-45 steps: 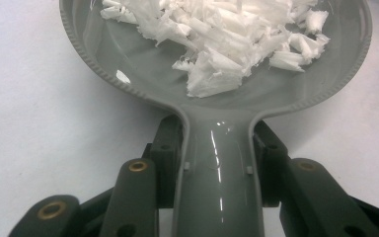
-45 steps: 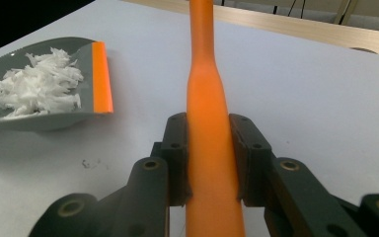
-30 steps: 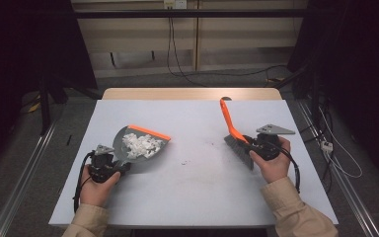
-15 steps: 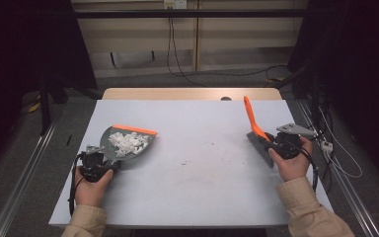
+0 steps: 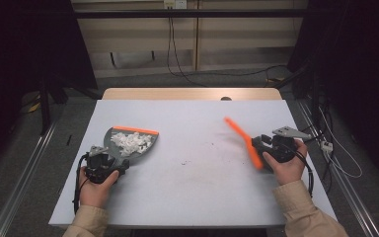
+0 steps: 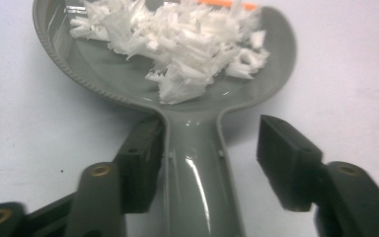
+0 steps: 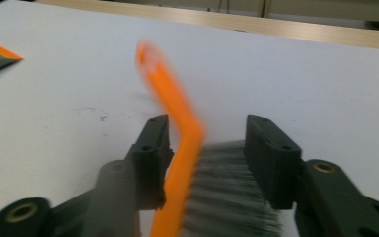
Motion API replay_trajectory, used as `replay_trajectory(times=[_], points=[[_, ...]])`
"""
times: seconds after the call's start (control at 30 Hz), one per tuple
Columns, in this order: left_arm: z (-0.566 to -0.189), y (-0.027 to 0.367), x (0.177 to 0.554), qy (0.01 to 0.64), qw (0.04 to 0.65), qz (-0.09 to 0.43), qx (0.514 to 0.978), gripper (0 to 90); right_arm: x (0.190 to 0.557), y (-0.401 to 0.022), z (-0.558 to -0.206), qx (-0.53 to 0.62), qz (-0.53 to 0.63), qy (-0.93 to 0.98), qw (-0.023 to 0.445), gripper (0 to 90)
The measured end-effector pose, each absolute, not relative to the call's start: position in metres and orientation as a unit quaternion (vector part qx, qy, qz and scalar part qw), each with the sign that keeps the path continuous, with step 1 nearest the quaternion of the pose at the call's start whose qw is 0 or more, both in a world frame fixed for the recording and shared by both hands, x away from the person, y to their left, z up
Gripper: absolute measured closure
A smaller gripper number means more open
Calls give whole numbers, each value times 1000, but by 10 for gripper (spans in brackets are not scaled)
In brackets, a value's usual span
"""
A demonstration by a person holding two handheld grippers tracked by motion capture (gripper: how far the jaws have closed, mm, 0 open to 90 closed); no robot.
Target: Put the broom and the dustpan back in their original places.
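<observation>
White tabletop [image 5: 192, 197], seen from above, with a grey dustpan [image 5: 128, 143] lying flat at its left and an orange-handled brush [image 5: 244, 143] at its right. The dustpan holds a heap of white paper shreds [image 6: 177, 44] behind its orange lip [image 5: 135, 130]. The left hand-held gripper [image 6: 209, 163] straddles the dustpan's handle [image 6: 195, 182]; its jaws have just been opening, one pad close against the handle and the other standing clear, so the pan rests on the tabletop rather than being held. The right hand-held gripper [image 7: 205, 163] has likewise just been opening around the brush; the handle leans near one pad, the grey bristles [image 7: 232, 197] lie between the jaws, and the blurred handle suggests the brush is tipping free. The step appears to be setting both tools down: good practice is to open each gripper fully before withdrawing straight back along the handle, keeping the pan level so no shreds spill, and letting the brush settle away from the few dark specks [image 5: 197, 158] at centre.
</observation>
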State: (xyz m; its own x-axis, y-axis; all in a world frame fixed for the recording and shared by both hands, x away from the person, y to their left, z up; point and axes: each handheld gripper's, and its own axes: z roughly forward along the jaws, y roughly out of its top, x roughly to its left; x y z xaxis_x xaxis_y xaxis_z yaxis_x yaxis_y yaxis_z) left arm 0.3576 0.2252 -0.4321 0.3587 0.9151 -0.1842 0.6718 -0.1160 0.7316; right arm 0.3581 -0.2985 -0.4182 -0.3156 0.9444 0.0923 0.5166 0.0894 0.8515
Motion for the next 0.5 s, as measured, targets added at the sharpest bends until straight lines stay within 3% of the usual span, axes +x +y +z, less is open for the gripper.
replay_trajectory(times=[0.17,0.5], points=[[-424,228,348,500,439,174,726,210,350,-293,-420,520,451,690,224,380],[-425,237,343,452,509,168,713,107,320,-291,-432,501,469,701,195,289]])
